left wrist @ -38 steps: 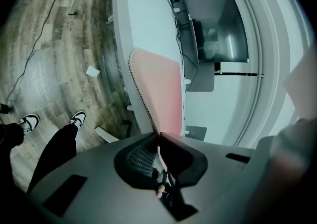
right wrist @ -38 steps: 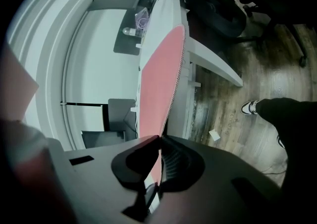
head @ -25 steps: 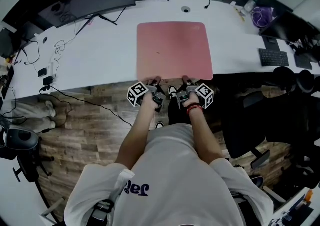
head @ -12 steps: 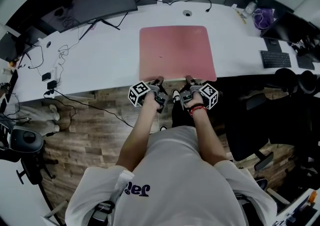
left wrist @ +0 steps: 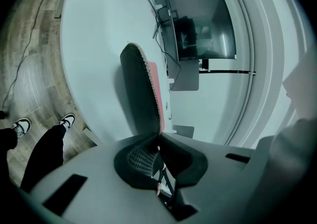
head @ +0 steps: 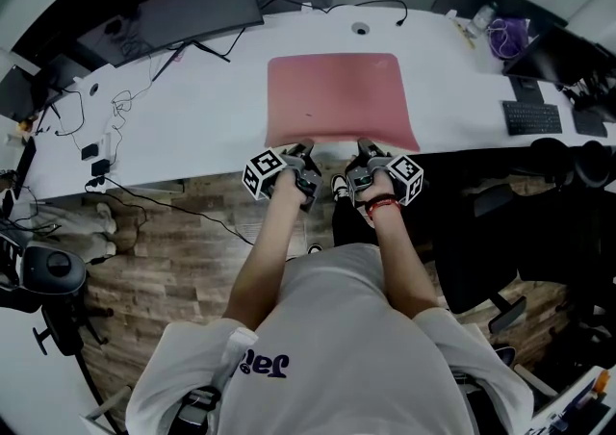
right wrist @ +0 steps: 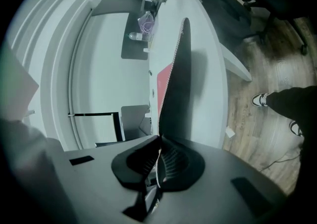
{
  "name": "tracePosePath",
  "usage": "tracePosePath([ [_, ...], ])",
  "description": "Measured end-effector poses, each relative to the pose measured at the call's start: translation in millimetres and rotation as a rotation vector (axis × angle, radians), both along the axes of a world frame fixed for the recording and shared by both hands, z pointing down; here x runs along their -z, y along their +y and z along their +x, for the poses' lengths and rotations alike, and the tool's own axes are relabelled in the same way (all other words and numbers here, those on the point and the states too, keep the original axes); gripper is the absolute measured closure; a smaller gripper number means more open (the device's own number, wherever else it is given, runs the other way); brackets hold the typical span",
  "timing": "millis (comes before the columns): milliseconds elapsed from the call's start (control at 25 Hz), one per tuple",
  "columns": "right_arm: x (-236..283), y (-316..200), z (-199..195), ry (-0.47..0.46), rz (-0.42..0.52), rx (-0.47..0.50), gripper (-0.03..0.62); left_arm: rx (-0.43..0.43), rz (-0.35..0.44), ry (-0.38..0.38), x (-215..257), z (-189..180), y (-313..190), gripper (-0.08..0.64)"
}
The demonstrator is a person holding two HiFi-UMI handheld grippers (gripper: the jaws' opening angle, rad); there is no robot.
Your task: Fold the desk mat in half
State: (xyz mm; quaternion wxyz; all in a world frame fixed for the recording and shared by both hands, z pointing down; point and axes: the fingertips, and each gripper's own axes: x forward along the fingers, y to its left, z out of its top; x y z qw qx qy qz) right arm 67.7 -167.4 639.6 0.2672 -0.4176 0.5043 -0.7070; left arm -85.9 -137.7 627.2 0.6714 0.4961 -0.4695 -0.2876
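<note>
At 9 o'clock in the head view, loose cables (head: 101, 140) trail over the white desk (head: 192, 111), and a dark monitor (head: 197, 2) stands at 11 o'clock.

The person's left forearm (head: 269, 241) reaches bare from a white T-shirt toward 12 o'clock. Its left gripper (head: 306, 150) points the same way, tipped a little downward. The jaws are pressed together on the near edge of the desk mat (head: 339, 96), left of that edge's middle. In the left gripper view the mat rises edge-on out of the pinched jaws, with its dark underside on the left and its pink face on the right.

The mat lies at the desk's centre, pink side up. Its long axis runs from 9 to 3 o'clock, its far edge is flat at 12, and its near edge is lifted off the desk at 6.

The right forearm (head: 395, 250), a red band at the wrist, runs parallel to the left. The right gripper (head: 365, 148) is pinched shut on the same near edge, just right of the middle.

A keyboard (head: 529, 117) sits at 3 o'clock.
</note>
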Motion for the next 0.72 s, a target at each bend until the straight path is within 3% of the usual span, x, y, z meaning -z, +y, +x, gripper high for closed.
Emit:
tracePosePath([
  [720,30,-52,-7,-0.067,0.021,0.007,0.565,0.038,0.061,0.022,37,-8,-54,0.531],
])
